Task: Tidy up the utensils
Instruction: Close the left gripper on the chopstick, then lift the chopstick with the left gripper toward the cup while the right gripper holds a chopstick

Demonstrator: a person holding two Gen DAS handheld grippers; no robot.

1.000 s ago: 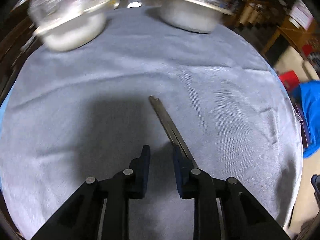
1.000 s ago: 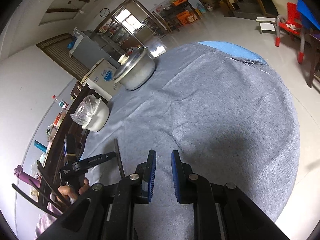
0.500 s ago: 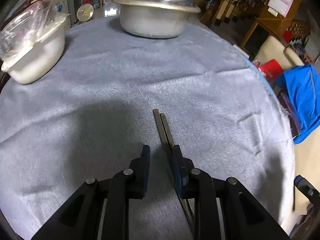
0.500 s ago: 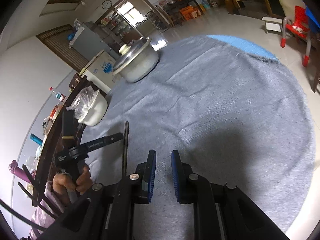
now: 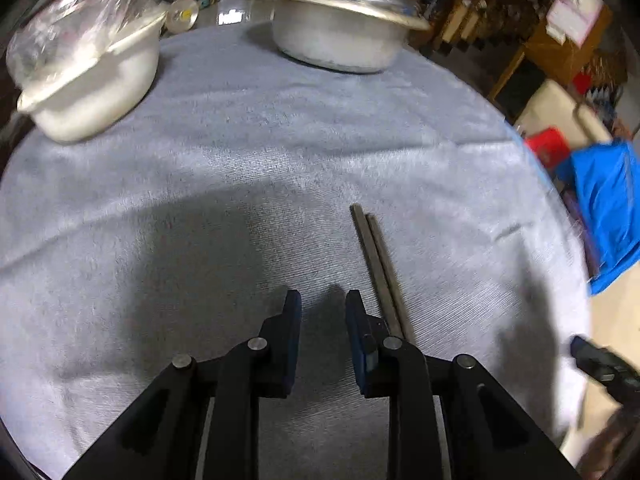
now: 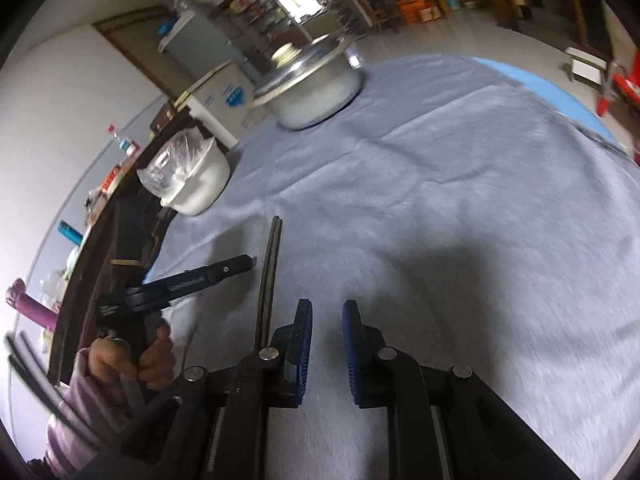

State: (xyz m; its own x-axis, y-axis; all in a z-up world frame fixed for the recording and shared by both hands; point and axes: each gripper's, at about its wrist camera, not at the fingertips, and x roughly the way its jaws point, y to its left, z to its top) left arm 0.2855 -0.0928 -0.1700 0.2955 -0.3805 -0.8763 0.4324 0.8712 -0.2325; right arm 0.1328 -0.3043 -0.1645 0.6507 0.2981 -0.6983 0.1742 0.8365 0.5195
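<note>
A pair of dark chopsticks [image 5: 378,264] lies side by side on the grey tablecloth [image 5: 280,152]. My left gripper [image 5: 323,300] hovers just above the cloth, jaws a little apart and empty; the chopsticks run past the outside of its right finger. In the right wrist view the same chopsticks [image 6: 269,276] lie just left of my right gripper [image 6: 327,308], whose blue pads stand slightly apart with only cloth between them. A hand [image 6: 152,356] holds the left gripper [image 6: 246,261], its tip beside the chopsticks.
A lidded metal pot [image 5: 340,24] stands at the far side and a white bowl covered with plastic [image 5: 84,72] at the far left. The round table's edge [image 5: 560,208] curves on the right, with a blue cloth [image 5: 608,208] beyond. A dark sideboard [image 6: 120,248] borders the left.
My right gripper has moved left toward the chopsticks, which now lie beside its left finger. Its tip has entered the left wrist view's lower right. The left gripper only turned a little.
</note>
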